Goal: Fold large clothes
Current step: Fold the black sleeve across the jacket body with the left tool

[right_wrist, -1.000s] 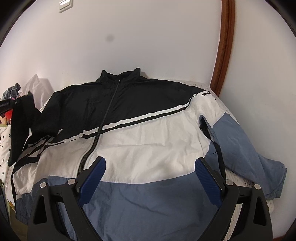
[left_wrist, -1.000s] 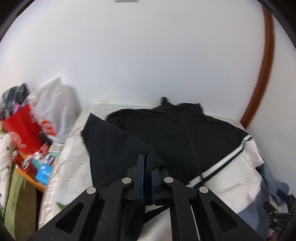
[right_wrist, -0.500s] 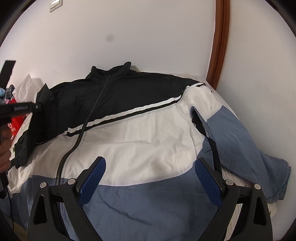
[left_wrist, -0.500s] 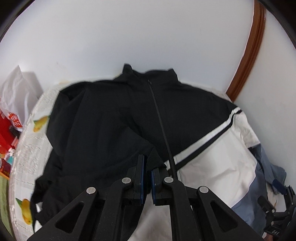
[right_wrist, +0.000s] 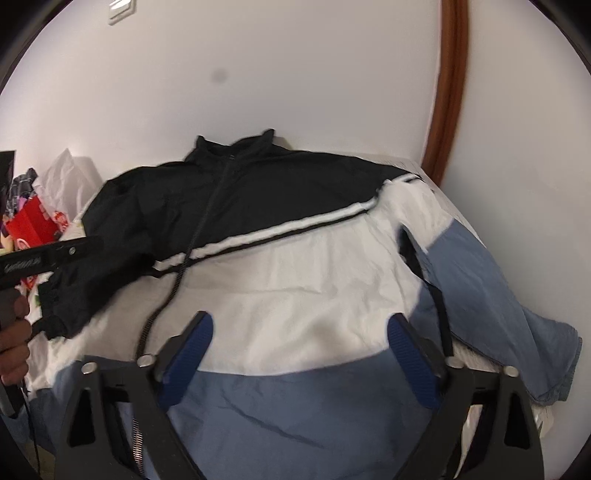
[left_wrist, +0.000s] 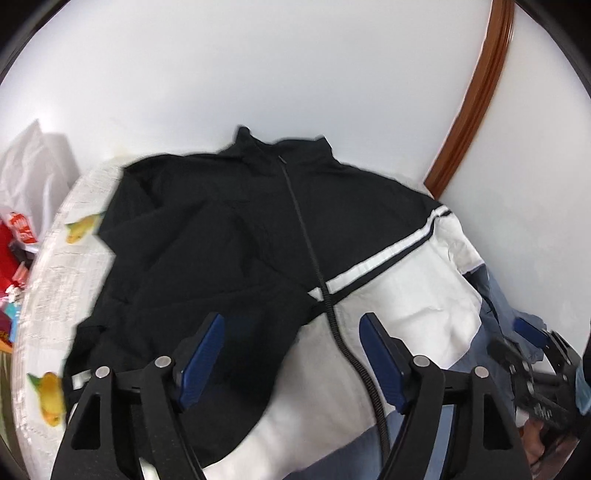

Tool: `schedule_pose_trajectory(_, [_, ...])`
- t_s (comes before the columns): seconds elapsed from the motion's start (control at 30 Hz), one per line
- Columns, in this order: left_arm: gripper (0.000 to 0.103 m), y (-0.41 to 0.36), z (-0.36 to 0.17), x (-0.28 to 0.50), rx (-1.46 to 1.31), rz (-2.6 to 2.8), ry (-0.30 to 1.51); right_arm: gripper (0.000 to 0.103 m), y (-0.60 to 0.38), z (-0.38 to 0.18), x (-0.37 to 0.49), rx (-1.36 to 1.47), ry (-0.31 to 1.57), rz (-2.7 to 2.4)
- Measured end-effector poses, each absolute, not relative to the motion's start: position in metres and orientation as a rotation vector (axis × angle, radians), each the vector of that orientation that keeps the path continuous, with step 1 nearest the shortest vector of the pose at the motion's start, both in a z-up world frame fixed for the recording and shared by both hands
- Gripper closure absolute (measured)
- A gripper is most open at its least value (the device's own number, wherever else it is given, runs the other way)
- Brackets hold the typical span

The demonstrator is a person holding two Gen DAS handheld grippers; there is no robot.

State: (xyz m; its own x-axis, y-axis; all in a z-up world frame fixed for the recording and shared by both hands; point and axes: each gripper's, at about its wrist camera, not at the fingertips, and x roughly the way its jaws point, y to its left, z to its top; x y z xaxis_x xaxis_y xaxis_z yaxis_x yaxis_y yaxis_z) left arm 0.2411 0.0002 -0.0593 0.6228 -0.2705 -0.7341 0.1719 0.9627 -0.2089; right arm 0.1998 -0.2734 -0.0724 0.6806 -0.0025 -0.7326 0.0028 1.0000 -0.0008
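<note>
The jacket (right_wrist: 314,280) lies front-up across the bed (left_wrist: 55,280), collar toward the far edge by the wall (right_wrist: 295,74), zip closed down its middle. Its upper part is black, a white band crosses the chest, and the lower part is blue. One black sleeve (left_wrist: 207,295) is folded over the chest, its cuff reaching almost to the zip (left_wrist: 321,280). The other sleeve, blue (right_wrist: 517,314), stretches toward the bed's near right corner, its cuff at the edge.

The left tongs (left_wrist: 291,354) hover just above the folded sleeve; their jaws have just been opening, and they now stand released, with the black cloth below them and nothing between the pads. The right tongs (right_wrist: 299,354) are held over the white and blue front, jaws having just narrowed a little, but they remain apart and grip nothing. A hand (right_wrist: 13,343) on the left tool's handle shows at the edge of the right wrist view.

The bed cover is pale with yellow fruit prints. Beyond the bed's left edge stand a red bag (right_wrist: 31,225), a white plastic bag (left_wrist: 33,170) and small clutter. A brown wooden door frame (left_wrist: 476,92) rises by the far right corner, and a light switch (right_wrist: 122,7) sits high on the wall. Nothing lies on the jacket besides its own sleeve.
</note>
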Motion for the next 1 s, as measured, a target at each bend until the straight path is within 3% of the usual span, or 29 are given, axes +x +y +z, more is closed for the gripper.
schedule_pose_trajectory(0.07, [0.027, 0.022, -0.055, 0.231, -0.145, -0.232, 0.838, 0.035, -0.263, -0.069, 0.204, -0.014, 0.830, 0.020])
schedule_pose_trajectory(0.47, [0.024, 0.153, -0.098, 0.193, -0.193, -0.023, 0.904, 0.029, -0.153, -0.071, 0.253, -0.020, 0.848, 0.302])
schedule_pose_trajectory(0.87, [0.024, 0.174, -0.146, 0.194, -0.199, -0.077, 0.947, 0.030, -0.107, -0.139, 0.327, 0.007, 0.985, 0.311])
schedule_pose_trajectory(0.93, [0.024, 0.170, -0.150, 0.198, -0.188, -0.078, 0.955, 0.044, -0.105, -0.149, 0.337, 0.036, 1.009, 0.314])
schedule_pose_trajectory(0.97, [0.024, 0.168, -0.151, 0.198, -0.180, -0.072, 0.956, 0.065, -0.104, -0.155, 0.342, 0.051, 1.030, 0.328])
schedule_pose_trajectory(1.0, [0.024, 0.166, -0.152, 0.199, -0.168, -0.061, 0.953, 0.075, -0.103, -0.156, 0.344, 0.057, 1.038, 0.338])
